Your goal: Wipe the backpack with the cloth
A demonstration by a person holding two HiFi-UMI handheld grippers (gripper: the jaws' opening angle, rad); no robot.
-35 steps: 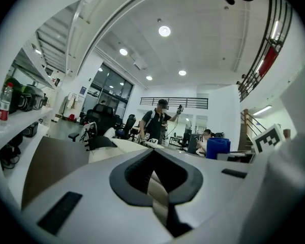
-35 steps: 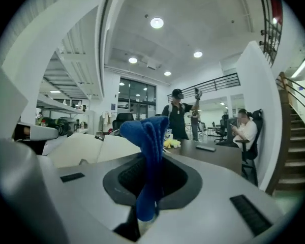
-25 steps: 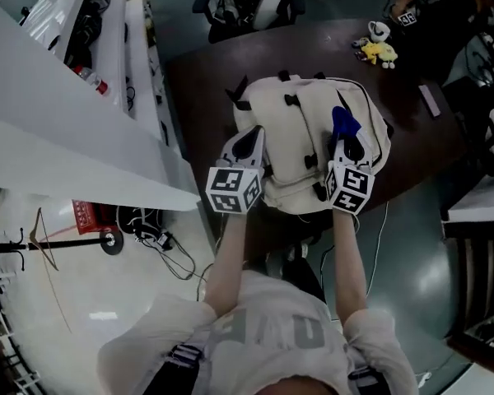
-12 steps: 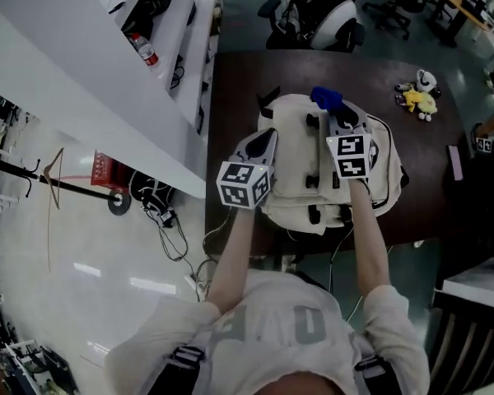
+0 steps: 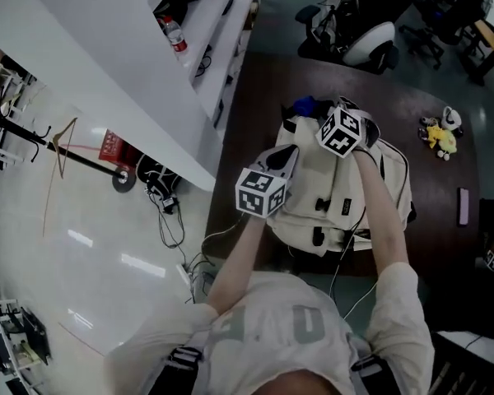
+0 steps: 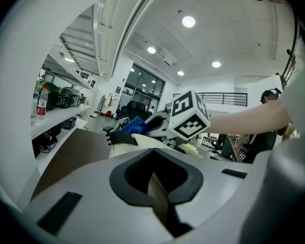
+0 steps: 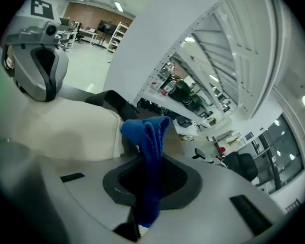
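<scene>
Wipe in progress, likely mid-pass: right tongs [image 7: 144, 200] clamped on blue cloth [image 7: 148, 136] at far end of cream backpack [image 5: 339, 194], which lies near tabletop's [image 5: 263, 81] near-left corner; left tongs [image 6: 157, 200] closed, apparently empty, at its left side.

Open office: swivel chairs [image 5: 370, 44], long shelves [image 5: 230, 31].
</scene>
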